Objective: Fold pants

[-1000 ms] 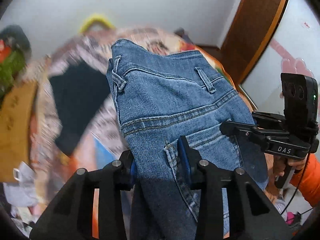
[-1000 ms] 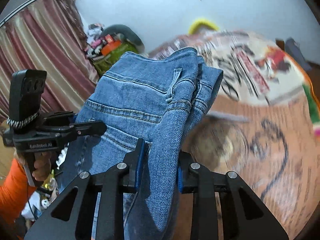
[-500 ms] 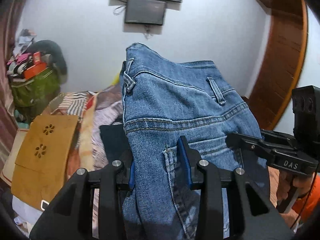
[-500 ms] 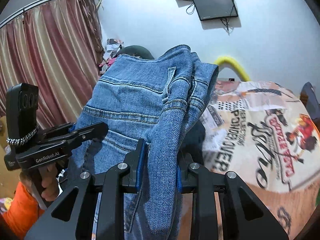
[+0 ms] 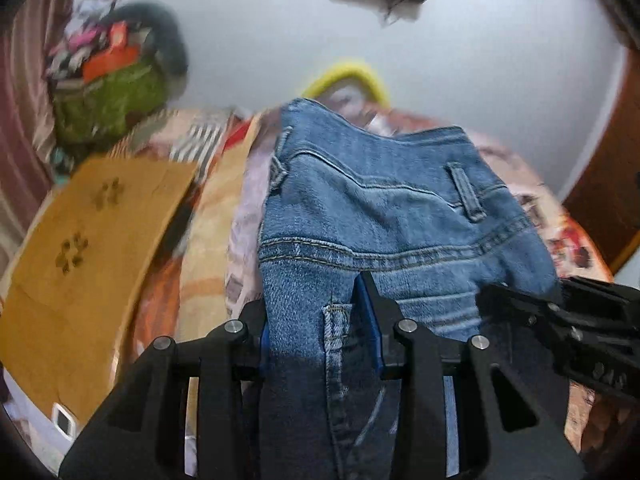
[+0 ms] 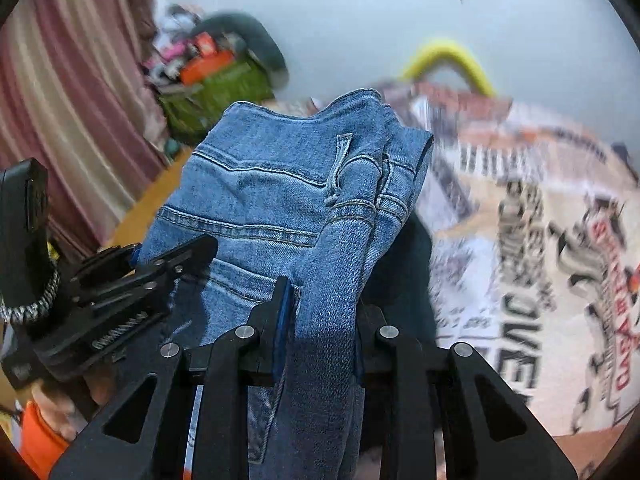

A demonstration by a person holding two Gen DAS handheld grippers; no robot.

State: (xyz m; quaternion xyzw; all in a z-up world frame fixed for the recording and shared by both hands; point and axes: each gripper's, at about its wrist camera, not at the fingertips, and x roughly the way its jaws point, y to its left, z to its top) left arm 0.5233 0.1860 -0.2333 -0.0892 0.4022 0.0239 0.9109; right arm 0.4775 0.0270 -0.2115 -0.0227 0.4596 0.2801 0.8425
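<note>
A pair of blue denim jeans (image 5: 384,216) hangs in the air between both grippers, waistband up, above a printed bedspread. My left gripper (image 5: 316,320) is shut on the denim near a back pocket. My right gripper (image 6: 320,316) is shut on a bunched side of the same jeans (image 6: 280,200). The right gripper (image 5: 560,324) shows at the right edge of the left wrist view. The left gripper (image 6: 120,276) shows at the left of the right wrist view. The legs hang below the fingers, out of sight.
A bed with a printed spread (image 6: 540,240) lies below, with a dark garment (image 6: 404,264) on it. A brown cardboard sheet (image 5: 80,260) and a green bag pile (image 5: 116,96) sit at left. A curtain (image 6: 68,100), a white wall and a yellow arch (image 6: 452,56) stand behind.
Both grippers, still holding the jeans, have tilted down from the wall toward the bed. The view is blurred by motion. The grip on the denim looks the same.
</note>
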